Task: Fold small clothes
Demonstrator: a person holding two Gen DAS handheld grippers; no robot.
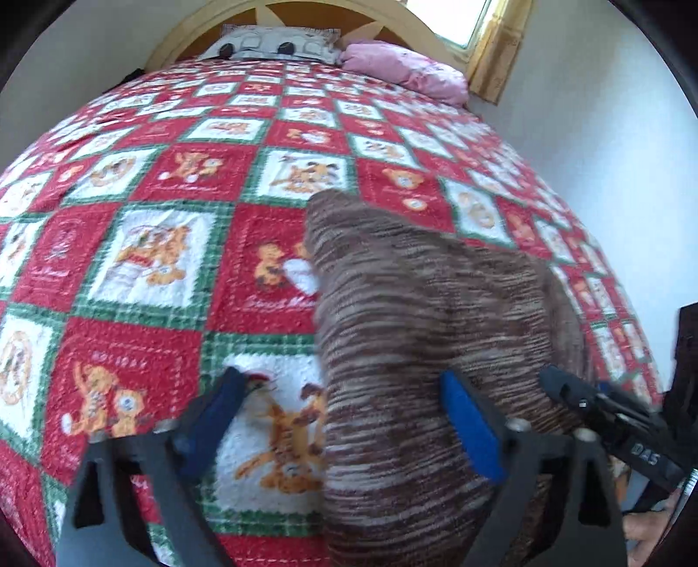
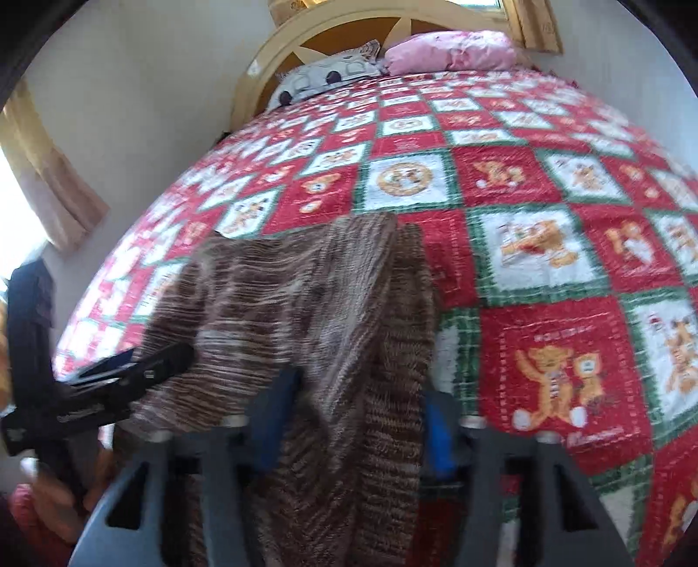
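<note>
A bed with a red-and-green teddy-bear quilt (image 1: 174, 270) (pillows by the headboard) carries a brown striped garment (image 1: 414, 331); left gripper (image 1: 349, 418) apart over its edge, right gripper (image 2: 357, 418) clamped on a fold

A quilt (image 1: 183, 261) in red, white and green squares with bear pictures is covering the bed. At its far end a grey-and-white pillow (image 1: 275, 46) is lying beside a pink pillow (image 1: 405, 70), both resting against a curved cream headboard (image 2: 270, 56). Yellow curtains (image 1: 497, 48) are hanging at a window (image 1: 449, 17) by the headboard, and daylight is coming through. White walls (image 1: 610, 144) are standing around the bed.
</note>
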